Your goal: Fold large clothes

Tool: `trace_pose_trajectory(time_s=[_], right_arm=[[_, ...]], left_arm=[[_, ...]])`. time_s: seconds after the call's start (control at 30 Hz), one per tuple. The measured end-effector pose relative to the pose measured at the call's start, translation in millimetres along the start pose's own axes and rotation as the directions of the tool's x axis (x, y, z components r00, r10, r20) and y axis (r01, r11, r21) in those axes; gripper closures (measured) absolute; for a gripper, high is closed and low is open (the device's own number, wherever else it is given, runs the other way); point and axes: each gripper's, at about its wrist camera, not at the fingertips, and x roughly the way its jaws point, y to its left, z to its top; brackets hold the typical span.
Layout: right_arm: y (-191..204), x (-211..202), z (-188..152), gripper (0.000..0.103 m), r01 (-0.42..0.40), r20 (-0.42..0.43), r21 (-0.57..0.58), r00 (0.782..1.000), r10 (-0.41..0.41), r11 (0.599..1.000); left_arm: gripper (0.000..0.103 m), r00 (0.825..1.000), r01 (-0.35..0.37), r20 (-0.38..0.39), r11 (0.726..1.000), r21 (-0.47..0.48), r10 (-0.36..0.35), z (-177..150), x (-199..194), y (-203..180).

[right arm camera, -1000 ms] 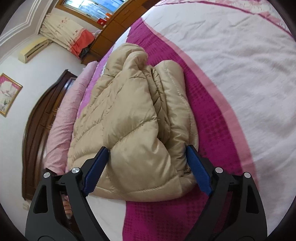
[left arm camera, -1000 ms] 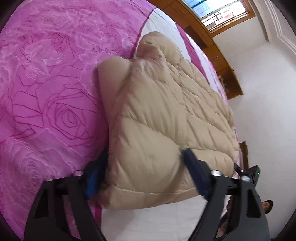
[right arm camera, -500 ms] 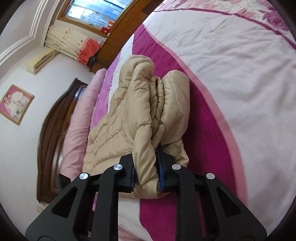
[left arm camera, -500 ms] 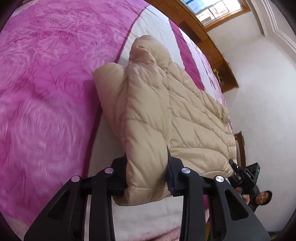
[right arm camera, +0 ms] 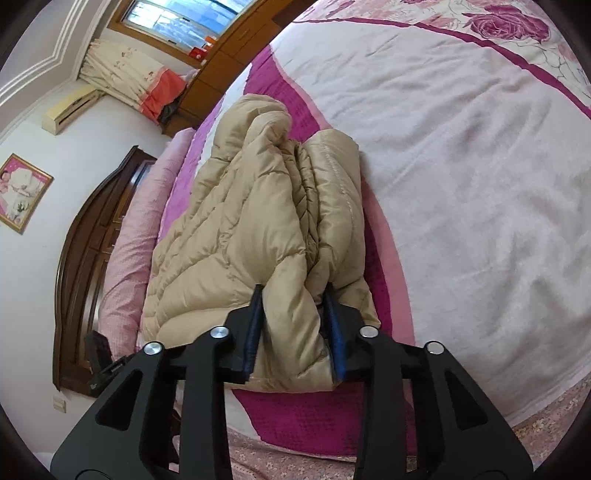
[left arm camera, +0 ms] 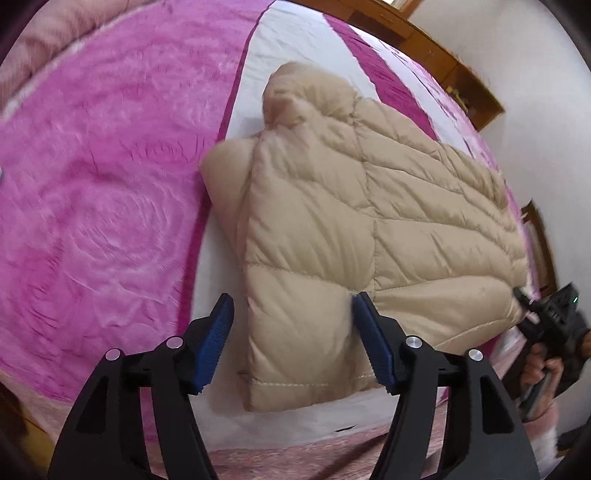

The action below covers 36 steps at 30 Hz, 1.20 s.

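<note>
Garment: one beige quilted down jacket [left arm camera: 369, 221], folded into a thick bundle, lying on the bed [left arm camera: 92, 184]; its near hem sits at the near edge of the bedding.
Bedding: one magenta rose-patterned cover on the left in the left wrist view; one white sheet panel [right arm camera: 461, 166] to the right of the jacket in the right wrist view; the jacket lies across a white strip and a dark magenta band.
Left gripper [left arm camera: 291, 343]: one, jaws opening; the jacket's near left corner lies between the two blue pads, the left pad clear of the fabric, the right pad at the fabric's surface without pinching it.
Right gripper [right arm camera: 295, 332]: one, jaws opening; a fold of the jacket's near right corner fills the gap and both blue pads touch it.
Right gripper from the left wrist view: seen at the far right, at the jacket's other near corner, in a person's hand [left arm camera: 539, 365].
Room fittings: one window [right arm camera: 177, 22], one framed picture [right arm camera: 22, 192], one wall air conditioner [right arm camera: 70, 110], one dark wooden headboard [right arm camera: 88, 258].
</note>
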Motion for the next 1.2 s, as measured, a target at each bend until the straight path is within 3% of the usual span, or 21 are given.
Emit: trace_pose_trajectory(time_s=[0.07, 0.2, 0.43, 0.73, 0.9, 1.0, 1.2], right_arm=[[-2, -2, 0, 0.056, -0.004, 0.007, 0.012, 1.000, 0.004, 1.000], [-8, -6, 1, 0.041, -0.033, 0.020, 0.036, 0.999, 0.032, 0.999], [-13, 0, 0, 0.034, -0.082, 0.010, 0.070, 0.997, 0.081, 0.994], [-13, 10, 1, 0.031, -0.103, 0.016, 0.083, 0.995, 0.102, 0.991], [-16, 14, 2, 0.031, -0.115, 0.029, 0.106, 0.993, 0.113, 0.988], [-21, 11, 0, 0.042, -0.113, 0.056, 0.121, 0.993, 0.107, 0.986], [-11, 4, -3, 0.073, -0.114, 0.084, 0.070, 0.991, 0.108, 0.991]], left_arm=[[0.029, 0.999, -0.053, 0.015, 0.998, 0.044, 0.052, 3, -9, -8], [0.029, 0.997, -0.062, 0.049, 0.993, 0.099, 0.058, -1, -32, -26], [0.029, 0.997, -0.026, 0.070, 0.984, 0.179, 0.014, 3, -40, -66], [0.029, 0.999, 0.036, -0.008, 0.955, 0.295, -0.035, -1, -3, -124], [0.029, 1.000, 0.021, -0.025, 0.935, 0.354, -0.013, -5, 14, -143], [0.029, 0.999, 0.007, -0.032, 0.927, 0.375, 0.005, -6, 23, -149], [0.030, 1.000, -0.009, -0.011, 0.906, 0.423, 0.015, -10, 23, -161]])
